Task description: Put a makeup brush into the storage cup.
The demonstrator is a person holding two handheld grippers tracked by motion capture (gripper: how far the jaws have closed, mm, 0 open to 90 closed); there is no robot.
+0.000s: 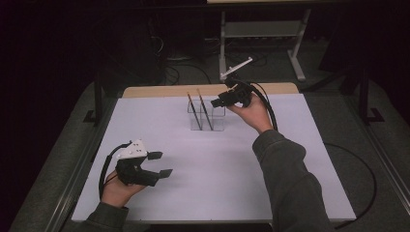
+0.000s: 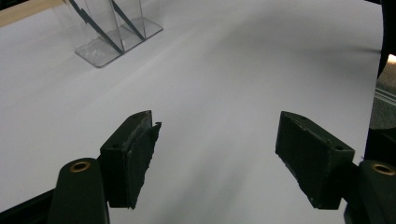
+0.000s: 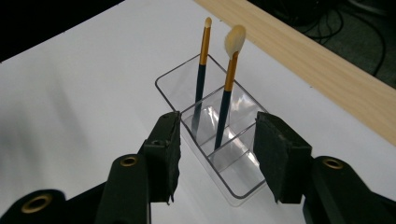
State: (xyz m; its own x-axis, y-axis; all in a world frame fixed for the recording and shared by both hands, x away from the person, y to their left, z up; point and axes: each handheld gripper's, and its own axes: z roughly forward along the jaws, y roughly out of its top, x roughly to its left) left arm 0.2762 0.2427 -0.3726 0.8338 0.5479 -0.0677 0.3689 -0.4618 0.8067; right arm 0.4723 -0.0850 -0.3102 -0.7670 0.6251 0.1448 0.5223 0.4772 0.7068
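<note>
Right hand-held gripper, jaws apart and empty, is held above the clear organizer; both brushes are best cleared by lifting straight up; left hand-held gripper is held open

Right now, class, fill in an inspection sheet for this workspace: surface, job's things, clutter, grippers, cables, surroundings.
Surface: white table top, wooden strip along the far edge.
Job's things: clear three-compartment organizer; thin brush and fluffy brush leaning in separate compartments, third compartment empty.
Clutter: nothing seen.
Grippers: left gripper open, low over the table; right gripper open, above the organizer.
Cables: black cable trails from the right gripper.
Surroundings: dark floor, metal frame behind.
</note>
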